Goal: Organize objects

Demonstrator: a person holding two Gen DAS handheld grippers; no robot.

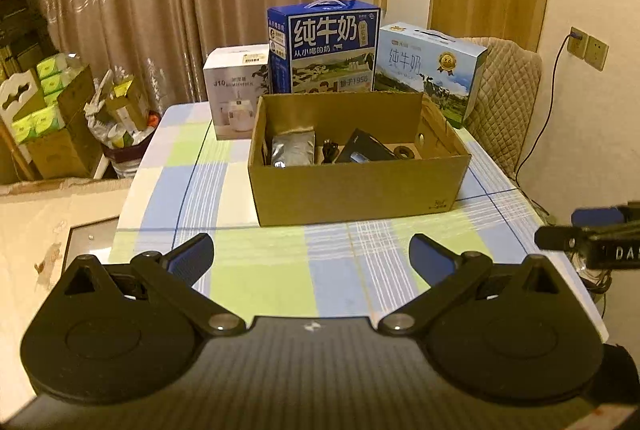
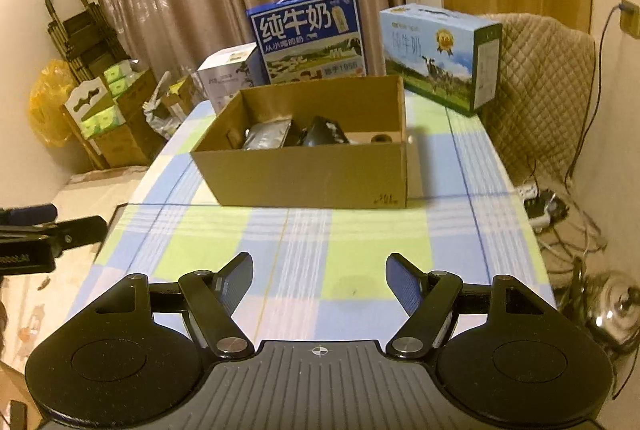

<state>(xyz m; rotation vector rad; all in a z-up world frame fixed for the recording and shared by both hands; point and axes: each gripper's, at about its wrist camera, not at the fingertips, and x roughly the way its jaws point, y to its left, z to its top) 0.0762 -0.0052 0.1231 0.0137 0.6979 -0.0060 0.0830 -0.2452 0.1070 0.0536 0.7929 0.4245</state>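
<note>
An open cardboard box [image 1: 352,186] [image 2: 304,172] stands mid-table on the checked cloth. Inside it lie a silver foil pouch [image 1: 292,149] [image 2: 268,136], a dark flat case [image 1: 364,148] [image 2: 322,136], a small black cable [image 1: 329,150] and a dark ring-shaped roll [image 1: 402,152] [image 2: 380,139]. My left gripper [image 1: 311,254] hangs open and empty over the near part of the table, well short of the box. Beside it my right gripper [image 2: 320,274] is also open, with nothing between its fingers. Each gripper shows at the other view's edge.
Behind the box stand a white humidifier carton [image 1: 234,90] [image 2: 228,74], a dark blue milk carton [image 1: 324,46] [image 2: 310,34] and a light blue milk carton [image 1: 428,70] [image 2: 440,56]. A quilted chair back [image 1: 504,98] is at the far right. Floor clutter and cables flank the table [image 1: 280,270].
</note>
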